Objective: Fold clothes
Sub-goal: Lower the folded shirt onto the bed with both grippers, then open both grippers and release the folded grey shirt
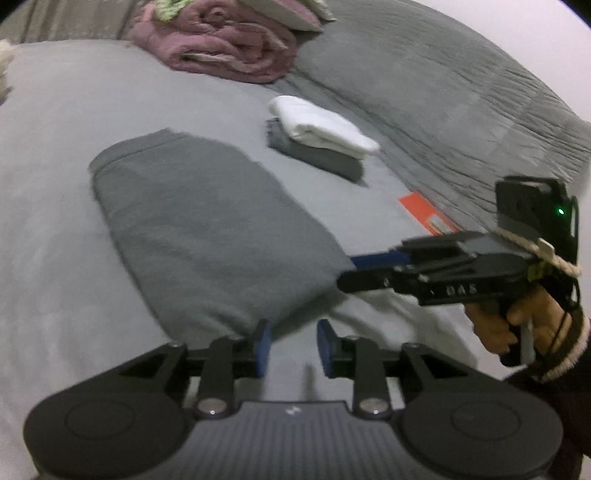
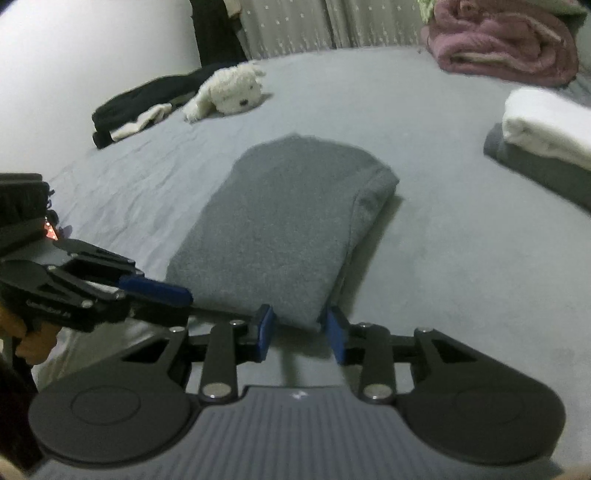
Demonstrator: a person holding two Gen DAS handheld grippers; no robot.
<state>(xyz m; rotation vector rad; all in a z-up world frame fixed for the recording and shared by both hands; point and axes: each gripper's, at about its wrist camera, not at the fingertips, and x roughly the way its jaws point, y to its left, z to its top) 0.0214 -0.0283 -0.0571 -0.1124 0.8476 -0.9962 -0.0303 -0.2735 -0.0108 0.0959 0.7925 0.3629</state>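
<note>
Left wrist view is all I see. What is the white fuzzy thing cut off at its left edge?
Observer: A white plush toy, lying on the pale grey bed sheet beyond the folded grey knit garment.
Operator: Is anything beside it?
Observer: A crumpled black garment, close on its left.
Operator: Is the right gripper closed?
Observer: No. The right gripper is open, with the grey garment's near corner at its tips.

Grey-sheeted bed (image 2: 461, 258), pale curtain (image 2: 295, 29), white wall (image 2: 92, 44)
</note>
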